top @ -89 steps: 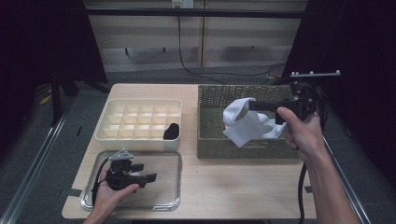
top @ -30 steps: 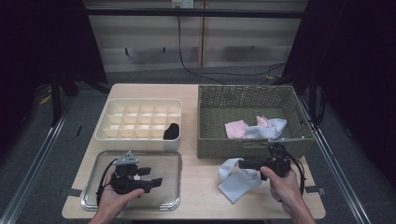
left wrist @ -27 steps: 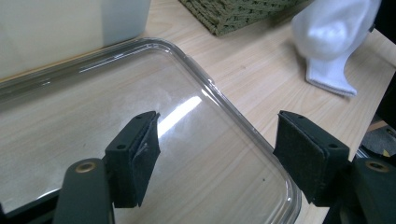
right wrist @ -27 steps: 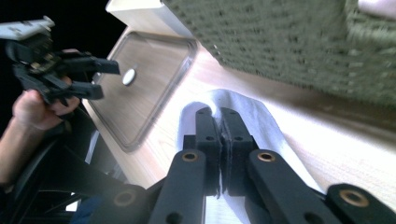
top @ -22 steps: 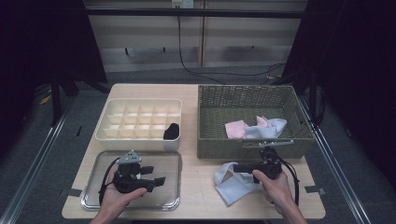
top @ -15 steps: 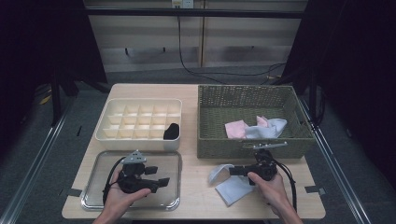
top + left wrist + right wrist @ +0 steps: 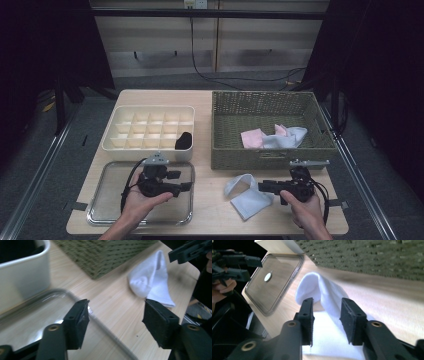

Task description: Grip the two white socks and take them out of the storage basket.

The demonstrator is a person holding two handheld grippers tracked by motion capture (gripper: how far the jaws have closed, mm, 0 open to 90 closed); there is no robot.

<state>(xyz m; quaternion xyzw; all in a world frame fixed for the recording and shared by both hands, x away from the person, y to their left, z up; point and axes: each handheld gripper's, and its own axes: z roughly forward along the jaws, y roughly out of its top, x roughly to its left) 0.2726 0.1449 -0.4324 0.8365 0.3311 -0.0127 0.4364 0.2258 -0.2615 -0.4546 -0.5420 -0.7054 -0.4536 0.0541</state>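
Note:
A white sock (image 7: 247,192) lies folded on the wooden table in front of the wicker basket (image 7: 272,155). My right gripper (image 7: 261,186) points left at the sock's right edge. Its jaws have just been opening, and in the right gripper view they stand apart over the sock (image 7: 322,290) without pressing it; that gripper (image 7: 327,302) is open. My left gripper (image 7: 186,186) hovers over the metal tray (image 7: 107,210), pointing right. Its jaws (image 7: 115,307) have just been closing a little but stay wide apart with nothing between them. The sock (image 7: 152,285) lies ahead of them.
The basket holds a pink cloth (image 7: 252,137) and a pale sock (image 7: 287,137). A white divided organiser (image 7: 150,125) at the back left has a black item (image 7: 183,141) in one front cell. The tray's rim (image 7: 107,327) runs under the left jaws.
The right gripper carried the white sock from above the basket down to the table, and its jaws have come apart off the sock. The left gripper has shifted right over the tray.

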